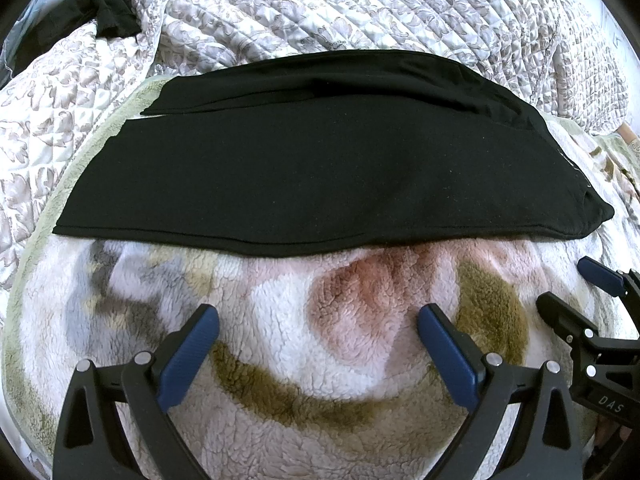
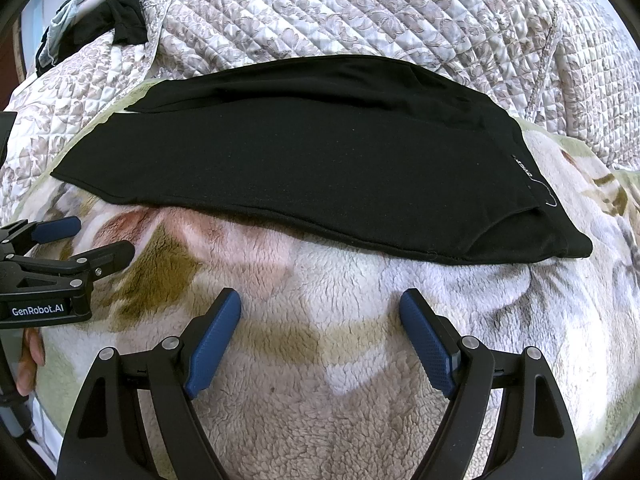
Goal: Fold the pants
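Left wrist view: the black pants [image 1: 320, 168] lie flat across a fleece blanket [image 1: 312, 360] on a bed, legs stacked one over the other lengthwise, waistband end to the right.
Right wrist view: the same pants [image 2: 320, 176], a small white label [image 2: 523, 167] near the waistband; the near long edge lies just ahead of the right gripper [image 2: 320, 320].
Left gripper [image 1: 318, 328]: jaws wide apart, nothing between them, hovering over the fleece just short of the near hem.
Right gripper: jaws likewise spread and empty, just beside the left one.
Stage (judged): lengthwise fold looks done; a crosswise fold seems to remain.
Risk, layers: the upper leg sits slightly offset at the far left, so a pinch on the top layer alone could drag it off the lower one.
Risk, bedding: the fleece is deep and soft; jaws closing low could nip blanket along with fabric and lift both.
Risk, slack: thin jersey may sag and wrinkle if the two ends rise unevenly.
Containers: none in sight; only a quilted bedspread [image 1: 360, 12] behind and a dark garment [image 1: 108, 8] heaped at far left.
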Motion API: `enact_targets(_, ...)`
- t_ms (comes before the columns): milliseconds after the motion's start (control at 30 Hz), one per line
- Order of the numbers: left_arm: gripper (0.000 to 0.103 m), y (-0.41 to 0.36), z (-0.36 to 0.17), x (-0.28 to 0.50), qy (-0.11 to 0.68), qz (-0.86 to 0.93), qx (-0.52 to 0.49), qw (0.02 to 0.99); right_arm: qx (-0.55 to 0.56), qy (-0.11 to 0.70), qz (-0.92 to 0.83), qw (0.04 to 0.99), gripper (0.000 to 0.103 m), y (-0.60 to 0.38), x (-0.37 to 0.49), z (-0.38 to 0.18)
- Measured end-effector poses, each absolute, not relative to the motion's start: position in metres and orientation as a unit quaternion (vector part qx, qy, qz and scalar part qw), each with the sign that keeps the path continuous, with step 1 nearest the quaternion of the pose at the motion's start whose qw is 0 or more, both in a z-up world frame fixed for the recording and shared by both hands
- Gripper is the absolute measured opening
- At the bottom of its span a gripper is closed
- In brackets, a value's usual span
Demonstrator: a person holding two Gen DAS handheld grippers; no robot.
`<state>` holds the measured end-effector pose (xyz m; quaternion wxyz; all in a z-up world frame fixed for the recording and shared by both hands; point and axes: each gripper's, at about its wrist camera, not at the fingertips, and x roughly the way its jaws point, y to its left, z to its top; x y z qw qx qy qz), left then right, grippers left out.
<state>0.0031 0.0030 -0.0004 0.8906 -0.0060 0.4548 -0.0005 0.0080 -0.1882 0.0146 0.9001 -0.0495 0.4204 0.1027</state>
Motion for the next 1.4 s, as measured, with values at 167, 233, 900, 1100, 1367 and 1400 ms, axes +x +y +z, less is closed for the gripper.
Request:
enact_targets(167, 0.101, 0.002, 0.0, 0.003, 0.455, 0.0, -0.006, 0.891, -0.05, 0.421, 0.103, 0.9, 0.082, -0.188, 0.008, 0.015)
enact_targets(233, 0.101, 0.002, 0.0, 0.003, 0.455, 0.0, -0.005, 0.891, -0.05, 0.421, 0.103, 0.9, 0.082, -0.188, 0.008, 0.015)
enact_targets(900, 0.1, 0.01, 0.005, 0.007, 0.468, -0.008, -0.022, 0.884, -0.004, 0.438, 0.128, 0.89, 0.082, -0.202, 0.016, 0.024)
enact_targets(1100, 0.088, 0.033, 0.014, 0.004, 0.441, -0.016, -0.079, 0.894, 0.031, 0.406, 0.122, 0.905, 0.082, -0.223, 0.01, 0.04)
enact_targets(1367, 0.081, 0.095, 0.021, 0.001, 0.398, 0.009, -0.194, 0.897, 0.128, 0.393, 0.069, 0.908, 0.082, -0.289, 0.012, 0.038)
enact_targets(1400, 0.081, 0.103, 0.021, 0.001, 0.395, 0.015, -0.21, 0.894, 0.143, 0.394, 0.059, 0.906, 0.082, -0.299, 0.014, 0.037)
